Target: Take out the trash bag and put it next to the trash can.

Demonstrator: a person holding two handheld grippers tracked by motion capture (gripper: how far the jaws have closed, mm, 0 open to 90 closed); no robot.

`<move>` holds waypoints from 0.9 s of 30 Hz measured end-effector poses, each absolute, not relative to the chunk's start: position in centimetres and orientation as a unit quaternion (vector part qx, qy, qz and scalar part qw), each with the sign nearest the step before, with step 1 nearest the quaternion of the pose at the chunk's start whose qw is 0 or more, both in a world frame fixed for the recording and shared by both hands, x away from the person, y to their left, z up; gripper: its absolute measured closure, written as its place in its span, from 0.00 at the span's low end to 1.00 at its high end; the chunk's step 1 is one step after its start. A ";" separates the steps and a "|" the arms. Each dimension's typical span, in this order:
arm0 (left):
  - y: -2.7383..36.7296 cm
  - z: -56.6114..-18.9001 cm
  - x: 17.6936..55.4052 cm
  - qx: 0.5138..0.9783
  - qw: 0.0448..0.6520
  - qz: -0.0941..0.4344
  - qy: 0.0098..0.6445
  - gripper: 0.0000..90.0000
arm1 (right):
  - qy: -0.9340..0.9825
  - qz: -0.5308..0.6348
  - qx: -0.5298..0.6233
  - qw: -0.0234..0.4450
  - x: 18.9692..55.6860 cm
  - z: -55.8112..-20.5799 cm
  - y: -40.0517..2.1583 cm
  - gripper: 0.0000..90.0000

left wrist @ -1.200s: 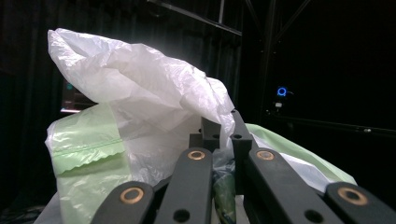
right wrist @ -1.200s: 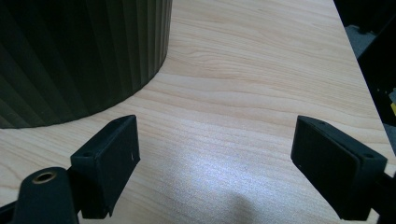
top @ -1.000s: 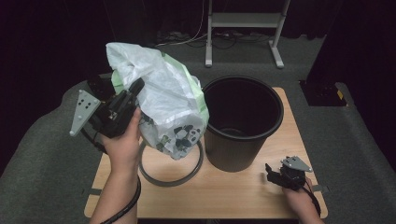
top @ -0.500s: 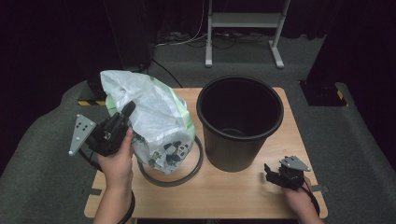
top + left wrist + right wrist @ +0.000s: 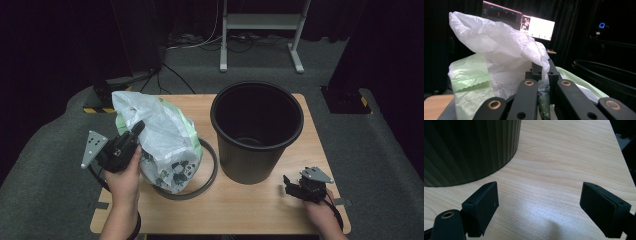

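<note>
A white plastic bag [image 5: 160, 135] with a green liner and dark scraps inside rests on the wooden table [image 5: 250, 205], at its left side. The bag's bottom sits within a black ring [image 5: 209, 172]. My left gripper [image 5: 136, 128] is shut on the bag's crumpled upper part; in the left gripper view the jaws [image 5: 543, 71] pinch the white plastic [image 5: 499, 50]. A black ribbed bin [image 5: 257, 130] stands upright in the table's middle. My right gripper [image 5: 290, 184] lies near the front right corner, open with nothing between its pads [image 5: 539, 205], beside the bin wall [image 5: 469, 147].
A lit monitor [image 5: 536, 26] glows behind the bag in the left gripper view. On the grey floor beyond the table stands a white stand [image 5: 260, 30] with cables. Bare wood [image 5: 564, 157] lies in front of and to the right of the bin.
My left hand has come down and toward the front with the bag, setting it onto the table inside the ring. The right gripper has stayed put.
</note>
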State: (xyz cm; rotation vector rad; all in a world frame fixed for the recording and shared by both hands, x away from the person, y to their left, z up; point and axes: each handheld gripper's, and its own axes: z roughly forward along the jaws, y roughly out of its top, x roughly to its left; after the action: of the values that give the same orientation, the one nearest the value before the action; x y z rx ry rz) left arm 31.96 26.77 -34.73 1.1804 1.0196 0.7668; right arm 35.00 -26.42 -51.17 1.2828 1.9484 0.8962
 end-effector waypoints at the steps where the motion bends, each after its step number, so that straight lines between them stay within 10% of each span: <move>1: 26.8 -35.0 31.9 0.518 0.645 0.334 0.451 1.00 | 0.740 0.341 0.487 0.316 35.0 -51.1 -26.5 0.17; 27: 24.0 -37.0 34.7 0.505 0.624 0.302 0.514 1.00 | 0.753 0.336 0.480 0.299 35.5 -51.2 -26.8 0.17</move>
State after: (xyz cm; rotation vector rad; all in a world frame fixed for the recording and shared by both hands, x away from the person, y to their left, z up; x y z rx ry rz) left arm 34.70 24.04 -37.04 1.1600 1.1795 0.6931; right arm 35.47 -26.78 -51.17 1.2749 1.9988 0.8933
